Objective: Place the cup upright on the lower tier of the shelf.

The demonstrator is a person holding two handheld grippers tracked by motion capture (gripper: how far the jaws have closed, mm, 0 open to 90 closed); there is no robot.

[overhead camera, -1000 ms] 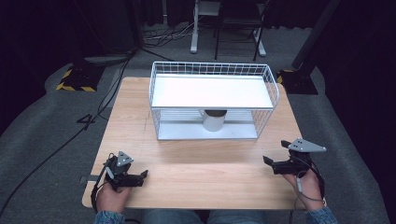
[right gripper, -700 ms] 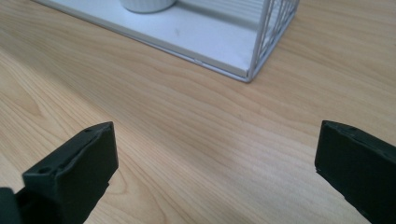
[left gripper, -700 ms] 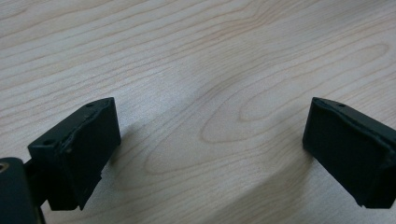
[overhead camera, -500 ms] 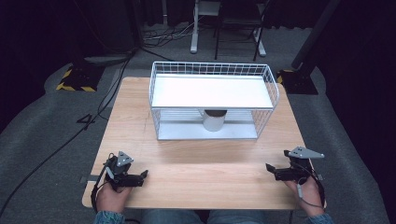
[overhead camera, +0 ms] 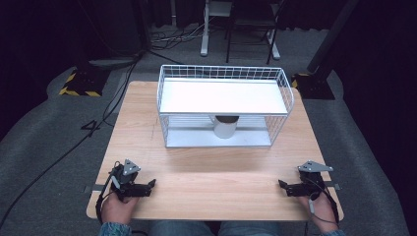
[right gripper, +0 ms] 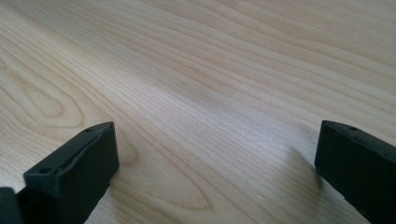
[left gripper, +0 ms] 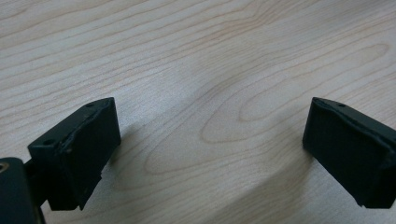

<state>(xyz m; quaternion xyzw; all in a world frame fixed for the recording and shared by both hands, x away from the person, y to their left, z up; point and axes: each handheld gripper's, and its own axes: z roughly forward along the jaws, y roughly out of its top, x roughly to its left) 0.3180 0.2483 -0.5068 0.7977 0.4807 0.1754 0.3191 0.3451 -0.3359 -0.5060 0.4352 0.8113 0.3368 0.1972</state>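
Observation:
My left gripper rests on the wooden table near its front left corner, held by a hand and pointing right. In the left gripper view its jaws stand wide apart over bare wood, open and empty. My right gripper lies low at the front right, pointing left. The right gripper view has its jaws spread wide above the wood grain, nothing between them. A white wire basket rack stands at the back middle, with a white cup under its white shelf.
Table edges run close to both hands at the front. Dark stands, a chair base and cables sit on the grey floor beyond and left of the table.
My right gripper has dropped from a raised position down to the table's front right and moved slightly nearer the front edge. The left gripper has stayed put.

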